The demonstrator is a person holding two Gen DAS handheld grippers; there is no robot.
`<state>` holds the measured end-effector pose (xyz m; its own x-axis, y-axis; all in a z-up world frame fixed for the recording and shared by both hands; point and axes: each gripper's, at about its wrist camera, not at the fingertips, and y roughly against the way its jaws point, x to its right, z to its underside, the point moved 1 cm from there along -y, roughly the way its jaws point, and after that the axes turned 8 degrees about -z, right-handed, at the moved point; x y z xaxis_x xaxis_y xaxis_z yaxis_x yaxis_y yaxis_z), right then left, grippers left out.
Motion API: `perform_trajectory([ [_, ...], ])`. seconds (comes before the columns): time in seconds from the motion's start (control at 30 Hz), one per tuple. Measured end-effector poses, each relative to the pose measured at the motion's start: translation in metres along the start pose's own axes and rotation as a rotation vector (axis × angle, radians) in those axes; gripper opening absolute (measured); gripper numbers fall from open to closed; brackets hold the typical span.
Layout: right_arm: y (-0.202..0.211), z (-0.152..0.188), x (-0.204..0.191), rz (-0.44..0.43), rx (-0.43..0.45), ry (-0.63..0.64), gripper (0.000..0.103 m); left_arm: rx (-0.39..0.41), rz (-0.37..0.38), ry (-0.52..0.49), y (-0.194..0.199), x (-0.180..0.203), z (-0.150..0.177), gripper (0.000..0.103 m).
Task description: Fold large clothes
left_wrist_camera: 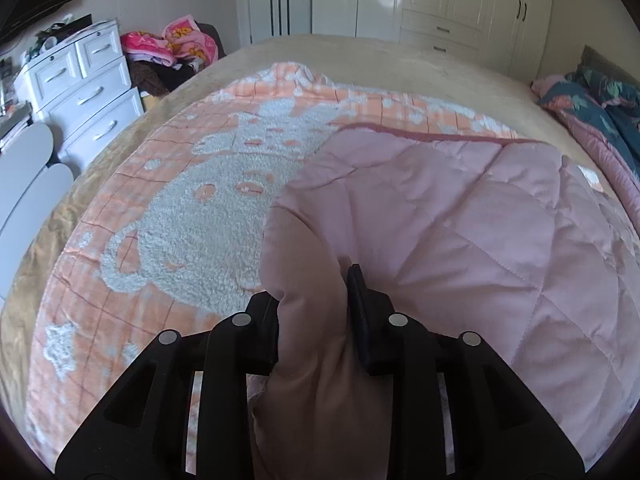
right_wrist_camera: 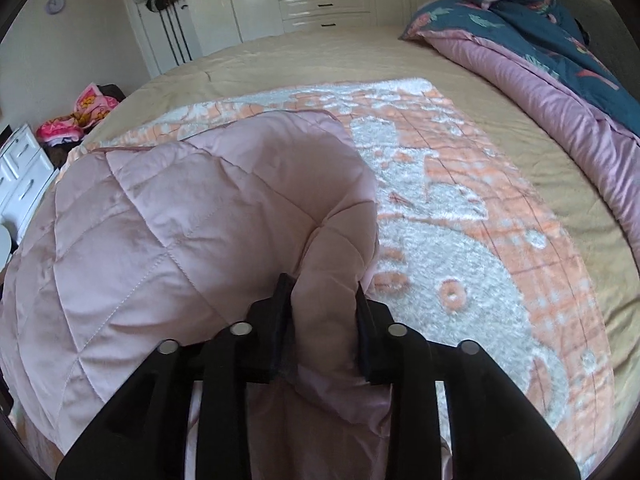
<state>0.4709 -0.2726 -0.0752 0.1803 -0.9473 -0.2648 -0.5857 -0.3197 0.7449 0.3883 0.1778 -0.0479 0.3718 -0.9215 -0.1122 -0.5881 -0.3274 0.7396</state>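
Observation:
A large quilted blanket lies on the bed, pink on one side [left_wrist_camera: 460,216] and orange with fluffy white patterns on the other [left_wrist_camera: 192,208]. Its near part is folded over, pink side up, onto the patterned side. My left gripper [left_wrist_camera: 312,296] is shut on a bunched pink edge of the blanket. My right gripper [right_wrist_camera: 322,300] is shut on another bunched pink edge [right_wrist_camera: 324,264], with the patterned side [right_wrist_camera: 460,240] spread out to its right. Both held edges are lifted above the bed.
The blanket rests on a beige bed cover [right_wrist_camera: 304,56]. A dark blue and purple duvet [right_wrist_camera: 560,92] is piled at the bed's right side. A white drawer unit [left_wrist_camera: 84,92] and a heap of pink clothes [left_wrist_camera: 176,44] stand at the left. White wardrobes [left_wrist_camera: 440,0] line the far wall.

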Motion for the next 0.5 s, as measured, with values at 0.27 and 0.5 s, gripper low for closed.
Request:
perform_trajectory([
  [0.27, 0.064, 0.013, -0.006, -0.066, 0.102, -0.033, 0.097, 0.025, 0.028, 0.039, 0.041, -0.015, 0.002, 0.079],
  [0.5, 0.111, 0.033, -0.021, -0.132, 0.121, -0.016, 0.099, 0.017, 0.138, 0.097, 0.083, -0.024, 0.014, 0.094],
])
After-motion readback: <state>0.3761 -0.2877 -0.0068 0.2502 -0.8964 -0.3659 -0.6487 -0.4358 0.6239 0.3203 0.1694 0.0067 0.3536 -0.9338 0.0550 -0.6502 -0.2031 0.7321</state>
